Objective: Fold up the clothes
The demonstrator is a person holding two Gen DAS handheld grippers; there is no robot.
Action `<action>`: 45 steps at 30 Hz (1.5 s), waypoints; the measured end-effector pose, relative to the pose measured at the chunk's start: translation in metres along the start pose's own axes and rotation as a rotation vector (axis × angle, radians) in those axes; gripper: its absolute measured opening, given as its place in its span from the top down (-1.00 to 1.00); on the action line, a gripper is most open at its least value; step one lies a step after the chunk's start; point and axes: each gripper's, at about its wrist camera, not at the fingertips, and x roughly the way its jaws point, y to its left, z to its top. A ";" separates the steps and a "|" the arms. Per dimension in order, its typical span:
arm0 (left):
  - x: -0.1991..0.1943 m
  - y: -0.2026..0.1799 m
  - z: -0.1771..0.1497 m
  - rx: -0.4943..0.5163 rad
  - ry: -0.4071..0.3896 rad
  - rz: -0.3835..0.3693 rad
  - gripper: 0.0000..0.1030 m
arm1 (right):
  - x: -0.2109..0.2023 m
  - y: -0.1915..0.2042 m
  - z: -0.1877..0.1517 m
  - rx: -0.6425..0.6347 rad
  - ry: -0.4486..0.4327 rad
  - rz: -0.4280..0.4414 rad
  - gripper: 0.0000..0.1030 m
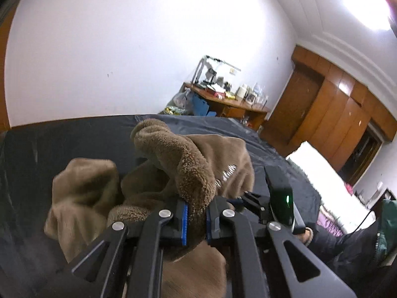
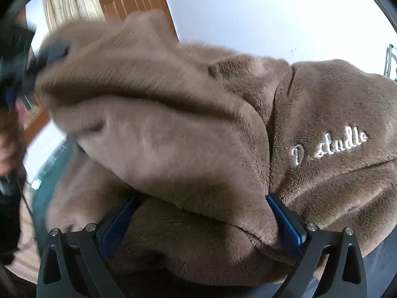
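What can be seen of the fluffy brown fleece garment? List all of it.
The fluffy brown fleece garment is thick plush pile with white embroidered script on one panel. It lies crumpled in heaps on the dark bedsheet, partly lifted. The left gripper is shut on a raised fold; the right gripper has a thick bunch between its blue pads, which seem to press it.

brown fleece garment (image 2: 188,129) fills view, white "d. studio" embroidery (image 2: 330,146). right gripper (image 2: 202,221) blue pads (image 2: 287,221) wide, fleece bulging between.
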 end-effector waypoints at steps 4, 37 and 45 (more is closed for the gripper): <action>-0.029 0.008 -0.025 -0.063 -0.017 0.020 0.77 | -0.037 -0.029 0.007 0.087 -0.141 0.081 -1.00; -0.080 0.013 -0.125 -0.136 -0.057 0.041 0.74 | -0.185 -0.100 -0.085 -0.098 0.123 -0.271 -0.16; -0.088 0.018 -0.152 -0.172 -0.078 0.029 0.74 | -0.215 -0.069 -0.033 -0.093 -0.054 -0.263 -0.51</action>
